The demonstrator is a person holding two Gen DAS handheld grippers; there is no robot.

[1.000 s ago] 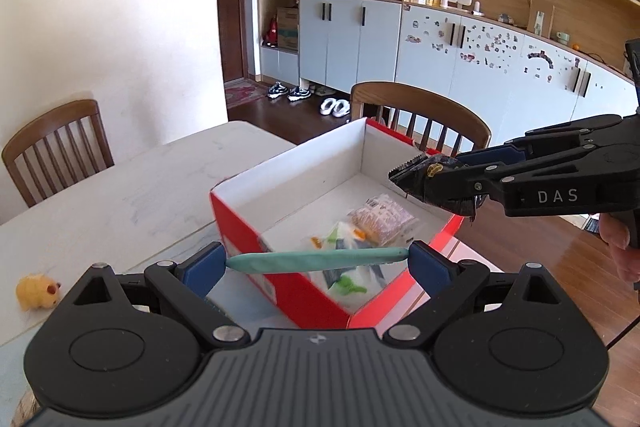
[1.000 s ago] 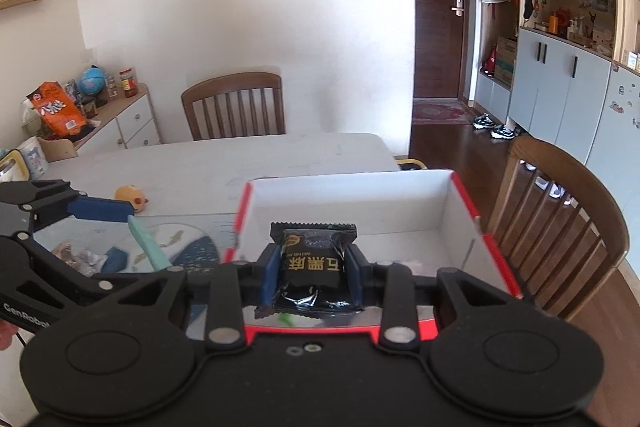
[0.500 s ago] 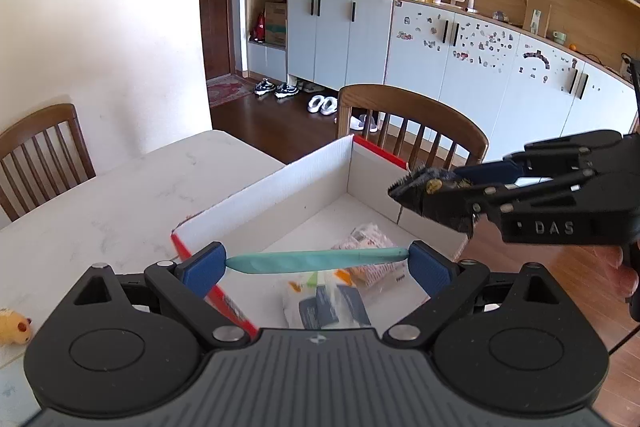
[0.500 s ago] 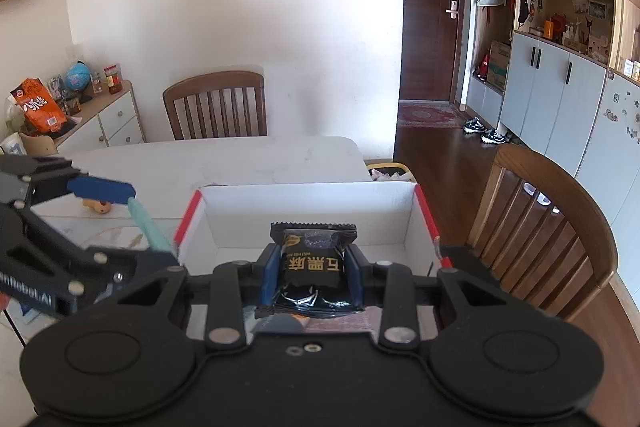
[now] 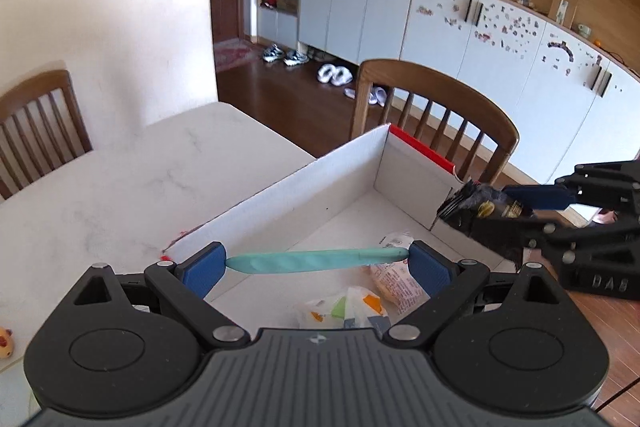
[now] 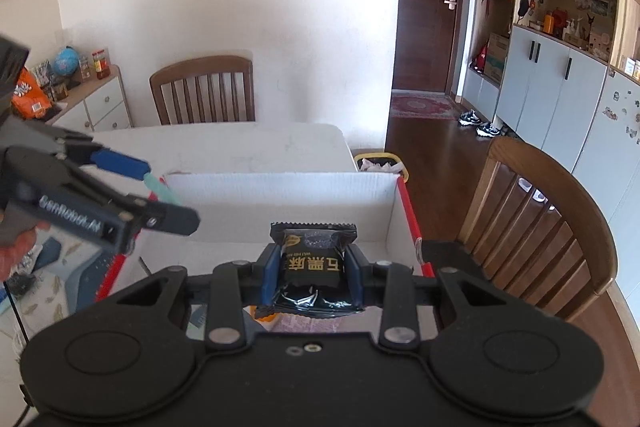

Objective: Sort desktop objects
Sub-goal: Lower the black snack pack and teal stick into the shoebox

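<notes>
— Our left hand-held gripper (image 5: 318,261) clamps a teal pen (image 5: 316,260) end to end between its blue pads, crosswise above the open box (image 5: 280,195).

— And our right hand-held gripper (image 6: 312,267) pinches a glossy black snack packet (image 6: 312,259), crinkled foil with a serrated edge, also over that box.

— We see white corrugated walls inside, a red rim outside. Soft plastic snack bags (image 5: 372,291) lie on its floor.

— Our bench (image 5: 120,187) is pale marble with faint grey veins. Curved-back wooden chairs (image 5: 436,107) stand around it.

— Beyond lie dark wooden floorboards, grey cabinets (image 5: 360,11) and shoes (image 5: 286,55) by the brown door.
</notes>
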